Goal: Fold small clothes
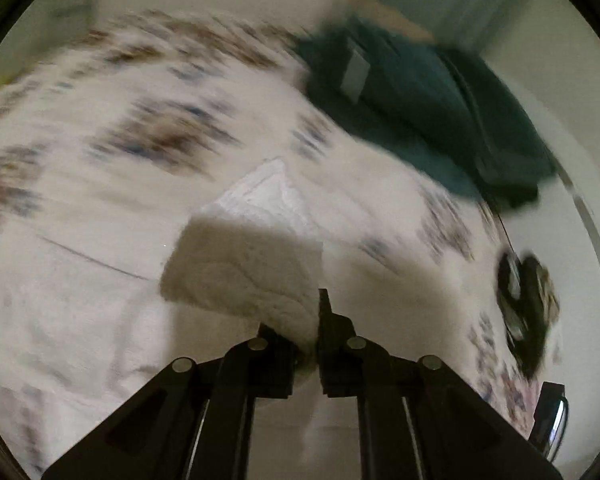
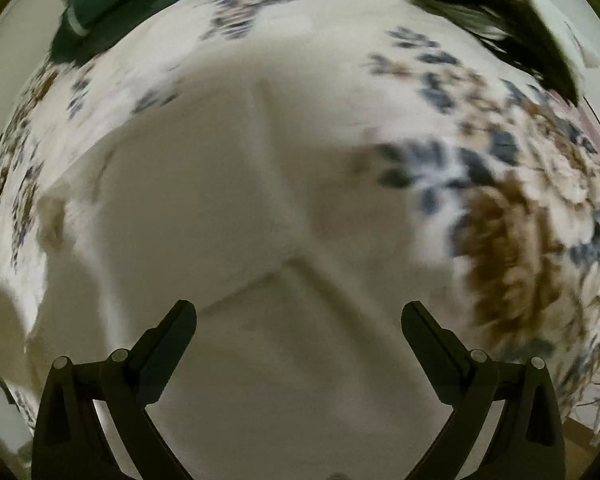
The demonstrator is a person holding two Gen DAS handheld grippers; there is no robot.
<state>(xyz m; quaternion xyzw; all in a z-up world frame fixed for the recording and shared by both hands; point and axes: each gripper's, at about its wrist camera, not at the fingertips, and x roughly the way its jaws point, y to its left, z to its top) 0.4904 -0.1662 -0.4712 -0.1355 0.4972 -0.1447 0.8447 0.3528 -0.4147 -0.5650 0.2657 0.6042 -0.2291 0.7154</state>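
Observation:
My left gripper (image 1: 306, 320) is shut on a corner of a white garment (image 1: 244, 268) and holds that corner lifted above the floral bedsheet (image 1: 100, 120); the view is motion-blurred. In the right wrist view the same white garment (image 2: 240, 200) lies spread flat on the floral bedsheet (image 2: 500, 184), with a seam running across it. My right gripper (image 2: 299, 312) is wide open and empty, hovering just above the garment's near part.
A dark green folded garment (image 1: 428, 100) lies at the far right of the bed; it also shows in the right wrist view (image 2: 100, 4). A black and white patterned item (image 1: 526, 308) lies near the bed's right edge, and shows in the right wrist view (image 2: 500, 4).

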